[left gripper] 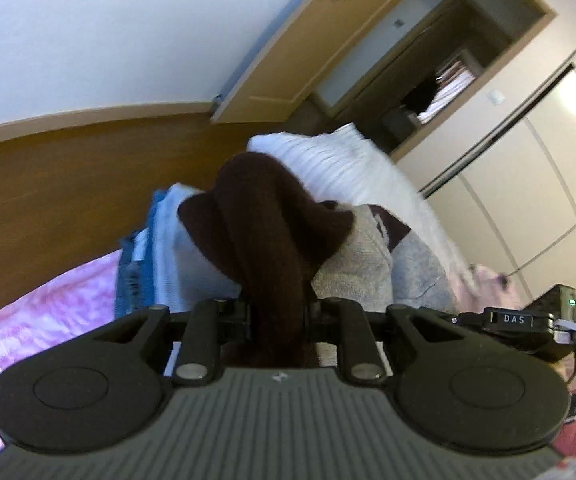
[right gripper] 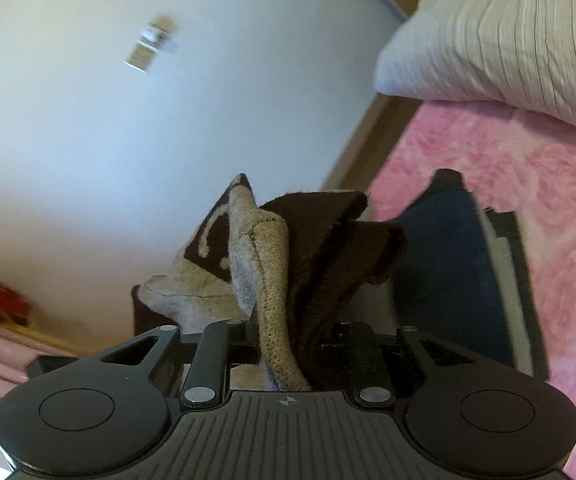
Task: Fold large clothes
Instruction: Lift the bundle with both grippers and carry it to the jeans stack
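Both claws, left claw (left gripper: pixel 279 312) and right claw (right gripper: pixel 288 340), pinch the soft, floppy sweater (left gripper: pixel 264 220) above the bed (right gripper: pixel 527 200). Thick knit bunches; holding edges looks best.

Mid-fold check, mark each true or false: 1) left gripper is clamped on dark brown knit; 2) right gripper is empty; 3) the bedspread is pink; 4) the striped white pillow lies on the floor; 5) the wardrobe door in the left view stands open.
1) True: the left gripper is shut on the brown knit garment.
2) False: the right gripper grips the same garment's beige and brown folds.
3) True: the pink bedspread covers the bed.
4) False: the white pillow rests on the bed.
5) True: the wardrobe door is swung open.
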Motion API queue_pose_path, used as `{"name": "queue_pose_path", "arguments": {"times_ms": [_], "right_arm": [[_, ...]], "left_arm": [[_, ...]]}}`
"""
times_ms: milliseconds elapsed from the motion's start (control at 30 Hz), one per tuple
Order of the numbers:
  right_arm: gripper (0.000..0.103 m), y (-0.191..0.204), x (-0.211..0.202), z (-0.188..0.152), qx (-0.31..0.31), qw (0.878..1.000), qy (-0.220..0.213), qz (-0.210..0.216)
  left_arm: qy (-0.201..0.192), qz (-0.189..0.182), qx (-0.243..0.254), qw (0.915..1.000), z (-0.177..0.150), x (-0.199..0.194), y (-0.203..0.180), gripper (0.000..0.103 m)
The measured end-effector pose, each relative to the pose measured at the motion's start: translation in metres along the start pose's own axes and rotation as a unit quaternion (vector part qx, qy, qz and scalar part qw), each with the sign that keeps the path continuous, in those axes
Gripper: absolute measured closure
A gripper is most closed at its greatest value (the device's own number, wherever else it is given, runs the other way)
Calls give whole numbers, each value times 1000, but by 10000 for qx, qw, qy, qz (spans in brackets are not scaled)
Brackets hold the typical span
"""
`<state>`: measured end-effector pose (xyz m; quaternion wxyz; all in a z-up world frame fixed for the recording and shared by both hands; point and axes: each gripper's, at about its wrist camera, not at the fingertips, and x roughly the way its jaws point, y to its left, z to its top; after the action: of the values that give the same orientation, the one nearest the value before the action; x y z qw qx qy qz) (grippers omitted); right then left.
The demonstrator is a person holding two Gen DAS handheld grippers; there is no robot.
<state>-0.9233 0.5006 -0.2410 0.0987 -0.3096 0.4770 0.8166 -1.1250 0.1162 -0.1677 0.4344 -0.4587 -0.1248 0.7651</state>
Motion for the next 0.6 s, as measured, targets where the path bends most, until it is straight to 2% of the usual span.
{"name": "queue_pose_path", "arguments": {"times_ms": [33, 67, 100, 200, 267, 333, 400, 433, 467, 500, 567, 600], "right_arm": [[85, -8, 8, -1, -19, 9999, -63, -126], [82, -13, 13, -2, -101, 9995, -112, -276], [72, -16, 16, -5, -195, 9987, -192, -431], [54, -18, 13, -12, -282, 9958, -399, -768], [50, -10, 2, -17, -502, 9895, -656, -1183], [50, 4, -12, -22, -827, 9769, -1022, -1687], [50, 26, -21, -26, -1401, 9583, -1490, -1998], [50, 39, -22, -30, -1772, 9489, -1666, -2009], [50, 50, -19, -33, -2108, 9425, -1715, -1946], [50, 63, -12, -37, -2510, 9358, -1681, -1819], [50, 84, 11, -41, -3215, 9201, -1533, -1628], [50, 92, 25, -43, -3477, 9113, -1508, -1613]], "left_arm": [[-3, 66, 19, 10000, -2, 8, 6, 82], [-53, 91, 50, 9999, -3, 16, 14, 74], [-96, 84, 43, 9999, -4, 19, 19, 65], [-66, 146, 5, 9999, 1, 17, 27, 58], [-238, 566, 231, 9978, 7, 5, 21, 56], [-522, 966, 405, 9931, 12, -13, 13, 59], [-857, 1115, 640, 9880, 14, -34, -3, 67], [-914, 1060, 902, 9860, 13, -38, -15, 71], [-910, 997, 1169, 9839, 13, -40, -28, 84], [-868, 919, 1400, 9820, 10, -38, -40, 90], [-713, 743, 1873, 9769, 4, -24, -61, 91], [-681, 838, 2093, 9719, 2, -12, -68, 92]]}}
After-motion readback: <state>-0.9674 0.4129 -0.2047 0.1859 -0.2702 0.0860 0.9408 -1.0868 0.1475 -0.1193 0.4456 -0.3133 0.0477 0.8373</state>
